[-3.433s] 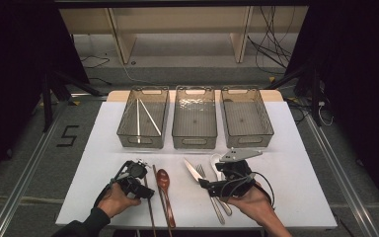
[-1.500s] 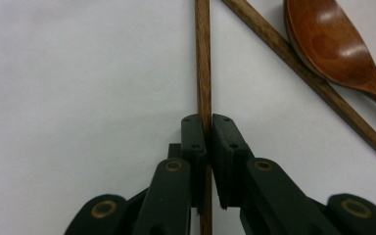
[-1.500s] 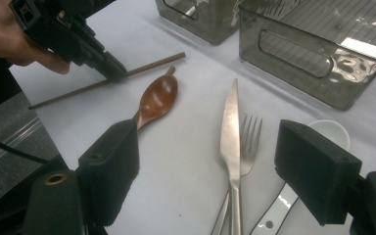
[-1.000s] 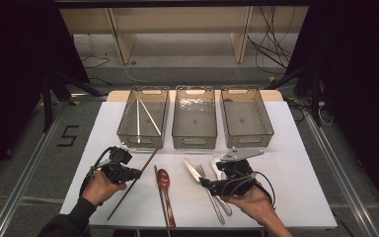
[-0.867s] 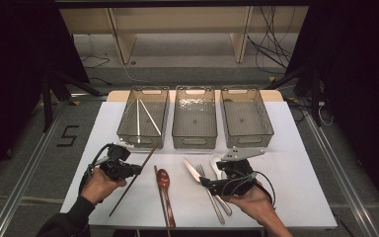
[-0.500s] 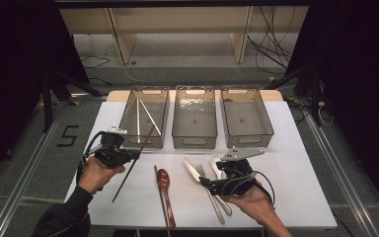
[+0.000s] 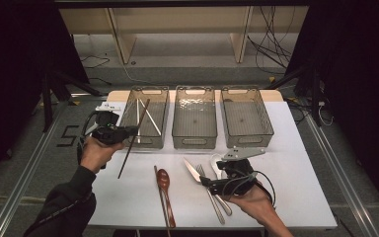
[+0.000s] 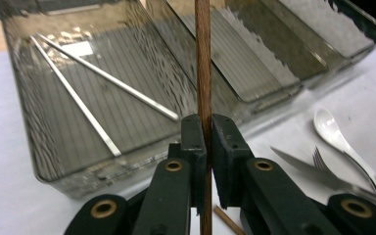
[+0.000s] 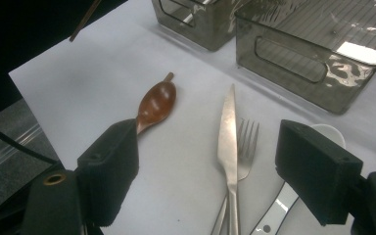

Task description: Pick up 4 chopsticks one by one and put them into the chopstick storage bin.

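Left gripper clamped on wooden chopstick, stick upright between pads, above left bin.

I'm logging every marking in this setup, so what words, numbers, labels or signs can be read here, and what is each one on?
"5": a pale digit marked on the grey floor left of the table, seen in the high view.
No other text is readable: the three clear bins, the cutlery and both hand-held grippers show no legible label or brand.
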`<action>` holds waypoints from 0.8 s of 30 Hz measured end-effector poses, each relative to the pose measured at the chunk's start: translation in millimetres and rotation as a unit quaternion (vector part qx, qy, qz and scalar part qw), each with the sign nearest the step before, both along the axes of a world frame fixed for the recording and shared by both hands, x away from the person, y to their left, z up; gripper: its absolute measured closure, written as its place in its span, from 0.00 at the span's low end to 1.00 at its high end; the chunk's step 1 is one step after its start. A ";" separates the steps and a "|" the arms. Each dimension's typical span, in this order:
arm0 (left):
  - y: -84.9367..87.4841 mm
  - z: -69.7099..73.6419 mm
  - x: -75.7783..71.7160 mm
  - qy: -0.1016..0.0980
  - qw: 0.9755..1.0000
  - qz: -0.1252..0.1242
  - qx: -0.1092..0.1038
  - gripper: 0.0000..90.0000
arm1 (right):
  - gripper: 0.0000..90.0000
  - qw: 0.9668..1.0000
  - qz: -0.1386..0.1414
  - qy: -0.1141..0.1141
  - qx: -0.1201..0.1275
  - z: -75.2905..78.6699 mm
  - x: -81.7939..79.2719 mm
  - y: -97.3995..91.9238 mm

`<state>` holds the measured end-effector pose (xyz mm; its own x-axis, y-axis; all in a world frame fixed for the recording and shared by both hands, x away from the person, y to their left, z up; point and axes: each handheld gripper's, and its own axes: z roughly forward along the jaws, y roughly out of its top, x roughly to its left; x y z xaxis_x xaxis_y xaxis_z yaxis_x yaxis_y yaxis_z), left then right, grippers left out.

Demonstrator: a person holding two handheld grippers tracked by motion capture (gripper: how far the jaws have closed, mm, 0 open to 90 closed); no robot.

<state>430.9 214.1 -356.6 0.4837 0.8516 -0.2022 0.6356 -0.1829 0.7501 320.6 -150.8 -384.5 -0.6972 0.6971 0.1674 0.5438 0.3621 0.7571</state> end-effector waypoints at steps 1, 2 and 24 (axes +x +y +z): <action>0.9 1.8 2.9 -0.003 1.000 0.004 -0.002 0.93 | 0.28 1.000 0.000 0.000 0.000 0.0 -0.2 0.2; 1.9 3.4 5.1 -0.006 1.000 0.005 -0.002 0.93 | 0.28 1.000 0.000 0.002 0.000 0.1 -0.3 0.3; -3.6 30.4 84.0 -0.070 0.997 0.038 -0.006 0.93 | 0.28 1.000 0.004 0.002 0.000 -1.4 1.4 -0.2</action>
<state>514.8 210.5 -326.2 0.4417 0.8850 -0.1470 0.5355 -0.1286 0.8347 322.0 -151.0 -385.9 -0.7022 0.6913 0.1703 0.5442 0.3670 0.7544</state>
